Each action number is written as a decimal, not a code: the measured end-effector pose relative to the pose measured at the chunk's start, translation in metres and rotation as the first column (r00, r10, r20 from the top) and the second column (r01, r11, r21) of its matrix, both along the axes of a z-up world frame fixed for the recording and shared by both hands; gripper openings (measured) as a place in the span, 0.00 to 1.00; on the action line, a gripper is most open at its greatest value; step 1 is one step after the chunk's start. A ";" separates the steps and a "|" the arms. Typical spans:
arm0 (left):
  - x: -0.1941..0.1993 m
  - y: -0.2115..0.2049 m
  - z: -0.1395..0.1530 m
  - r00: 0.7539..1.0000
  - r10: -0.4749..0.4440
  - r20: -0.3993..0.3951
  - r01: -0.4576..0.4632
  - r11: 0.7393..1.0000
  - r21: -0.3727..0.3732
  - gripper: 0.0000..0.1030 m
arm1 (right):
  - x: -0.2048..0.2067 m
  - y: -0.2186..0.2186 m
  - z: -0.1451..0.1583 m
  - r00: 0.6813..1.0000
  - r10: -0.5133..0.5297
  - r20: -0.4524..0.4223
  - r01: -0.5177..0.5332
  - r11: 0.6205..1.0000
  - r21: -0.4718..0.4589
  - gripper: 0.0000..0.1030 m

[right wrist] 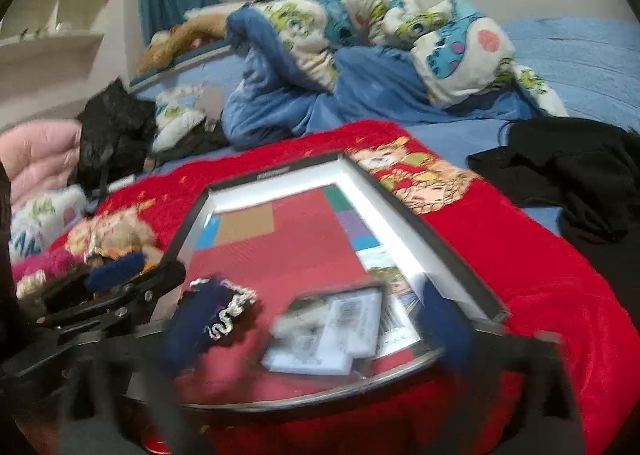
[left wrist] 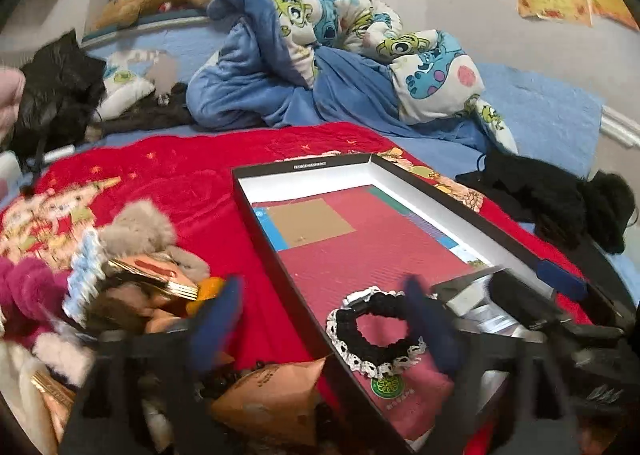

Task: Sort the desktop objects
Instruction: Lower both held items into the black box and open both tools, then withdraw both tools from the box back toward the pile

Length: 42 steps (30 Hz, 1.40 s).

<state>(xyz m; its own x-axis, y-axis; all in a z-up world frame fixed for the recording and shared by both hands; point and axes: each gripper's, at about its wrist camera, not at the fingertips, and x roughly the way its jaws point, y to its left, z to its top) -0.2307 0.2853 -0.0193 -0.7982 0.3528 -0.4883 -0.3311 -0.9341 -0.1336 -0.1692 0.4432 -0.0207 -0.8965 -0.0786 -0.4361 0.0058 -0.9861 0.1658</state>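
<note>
A shallow black box [left wrist: 448, 197] with a white inner wall and red lining lies on a red blanket [left wrist: 180, 183]; it also shows in the right wrist view [right wrist: 404, 203]. A black scrunchie with white lace trim [left wrist: 376, 331] lies inside it, at the box's near end. My left gripper [left wrist: 324, 323] is open, its blue pads straddling the box's left rim, the right pad beside the scrunchie. My right gripper [right wrist: 320, 327] is open over the box's near end, above a packet with barcode labels [right wrist: 332, 331]; its left pad is next to the scrunchie [right wrist: 232, 307].
A pile of plush items, hair accessories and brown packets [left wrist: 132, 283] lies left of the box. Black clothing [left wrist: 560, 203] lies to the right. A crumpled blue cartoon quilt [left wrist: 340, 55] fills the bed behind. A black bag [left wrist: 60, 91] sits far left.
</note>
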 end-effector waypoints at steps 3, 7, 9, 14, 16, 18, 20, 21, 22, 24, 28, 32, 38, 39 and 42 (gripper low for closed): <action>0.003 0.000 0.000 1.000 -0.004 -0.010 0.004 1.000 0.003 1.00 | 0.008 0.011 0.003 0.999 -0.003 -0.043 0.000 0.998 -0.066 1.00; 0.003 0.000 0.001 1.000 -0.002 -0.009 0.002 1.000 0.006 1.00 | 0.007 0.011 0.004 0.999 -0.002 -0.045 -0.001 0.997 -0.074 1.00; 0.003 0.000 0.001 1.000 -0.002 -0.010 0.002 1.000 0.006 1.00 | 0.006 0.010 0.004 0.999 -0.001 -0.045 -0.002 0.997 -0.073 1.00; 0.004 0.000 0.002 1.000 -0.002 -0.010 0.002 1.000 0.006 1.00 | 0.006 0.010 0.003 0.999 -0.001 -0.044 -0.002 0.997 -0.073 1.00; 0.004 0.000 0.001 1.000 -0.002 -0.009 0.002 1.000 0.006 1.00 | 0.006 0.010 0.003 0.999 -0.002 -0.044 -0.002 0.997 -0.073 1.00; 0.003 0.000 0.002 1.000 -0.002 -0.006 0.002 1.000 0.005 1.00 | 0.006 0.010 0.003 0.999 -0.002 -0.044 -0.001 0.997 -0.073 1.00; 0.003 0.001 0.003 1.000 -0.003 -0.004 0.003 1.000 0.005 1.00 | 0.006 0.010 0.004 0.999 -0.002 -0.044 -0.002 0.997 -0.073 1.00; 0.002 0.002 0.003 1.000 -0.004 -0.005 0.004 1.000 0.005 1.00 | 0.006 0.010 0.004 0.999 -0.002 -0.044 -0.001 0.997 -0.073 1.00; 0.002 0.002 0.003 1.000 -0.004 -0.004 0.004 1.000 0.004 1.00 | 0.006 0.009 0.004 0.999 -0.004 -0.045 0.001 0.997 -0.072 1.00; 0.002 0.003 0.004 1.000 -0.007 -0.004 0.007 1.000 0.002 1.00 | 0.008 0.010 0.003 0.999 -0.010 -0.047 0.007 0.998 -0.070 1.00; 0.002 0.005 0.005 1.000 -0.027 -0.003 0.027 1.000 0.001 1.00 | 0.013 0.011 0.003 0.998 -0.033 -0.054 0.029 0.997 -0.067 1.00; 0.009 0.008 0.008 0.999 -0.039 -0.015 0.038 0.999 -0.011 1.00 | 0.023 0.012 0.004 0.995 -0.071 -0.063 0.067 0.996 -0.065 1.00; 0.029 0.002 0.011 0.998 -0.069 -0.013 0.069 0.998 -0.004 1.00 | 0.046 0.012 0.004 0.991 -0.114 -0.066 0.108 0.990 -0.089 1.00; 0.033 -0.001 0.011 0.997 -0.081 -0.004 0.081 0.997 -0.001 1.00 | 0.051 0.011 0.004 0.991 -0.117 -0.061 0.111 0.989 -0.097 1.00; 0.047 -0.008 0.014 0.996 -0.088 -0.009 0.088 0.996 0.001 1.00 | 0.064 0.006 0.005 0.992 -0.120 -0.041 0.115 0.988 -0.102 1.00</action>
